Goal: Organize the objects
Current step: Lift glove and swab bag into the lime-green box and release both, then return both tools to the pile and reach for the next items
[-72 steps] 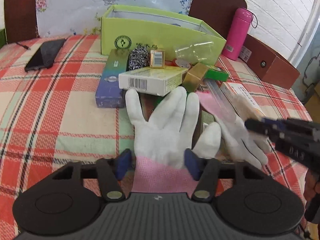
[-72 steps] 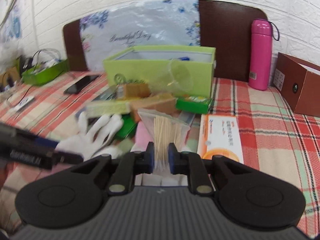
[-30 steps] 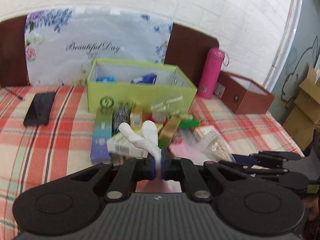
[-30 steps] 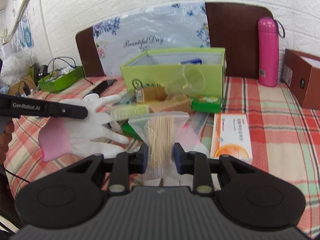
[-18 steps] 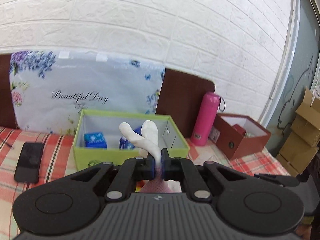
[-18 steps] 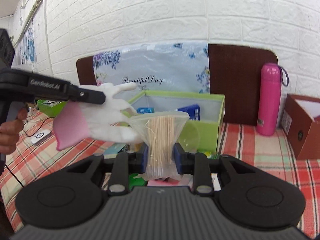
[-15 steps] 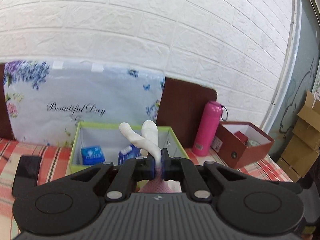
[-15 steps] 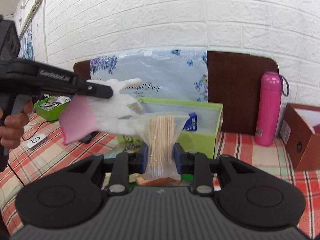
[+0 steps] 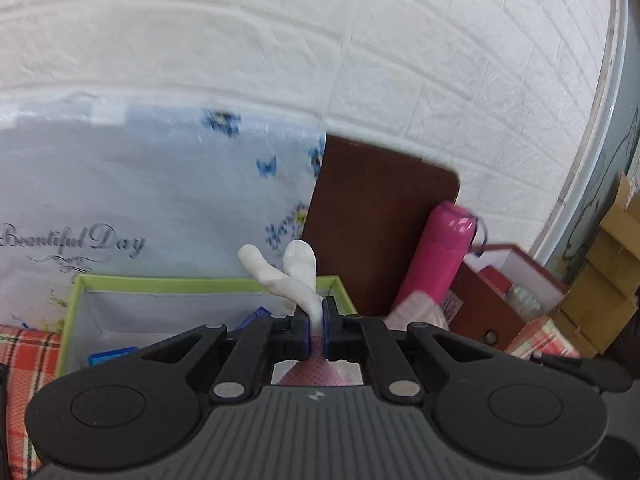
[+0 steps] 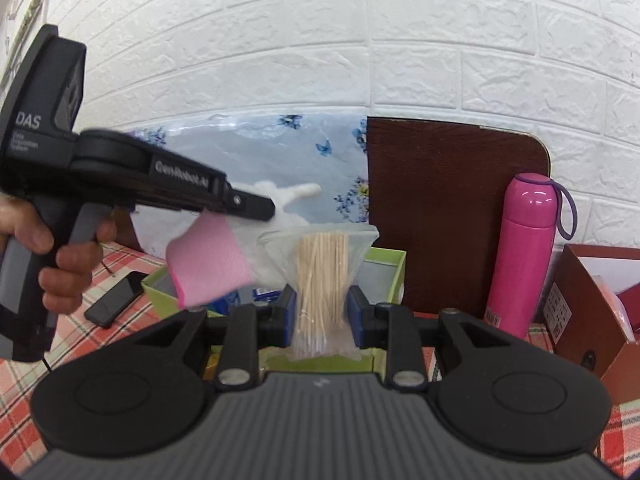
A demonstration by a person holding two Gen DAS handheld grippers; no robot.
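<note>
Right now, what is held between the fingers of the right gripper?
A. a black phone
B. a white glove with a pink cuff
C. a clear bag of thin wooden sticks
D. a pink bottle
C: in the right wrist view the right gripper has its fingers pressed on both sides of the clear bag of wooden sticks; the white glove hangs from the left gripper.

The worktop (image 10: 100,344) is covered in a red, green and white checked cloth; on it an open lime-green box (image 10: 386,266) stands against the back; a dark phone (image 10: 116,299) lies flat just left of the box; a pink flask (image 10: 524,256) stands upright to the right of it; an open brown box (image 10: 592,320) sits beside the flask at the far right.
</note>
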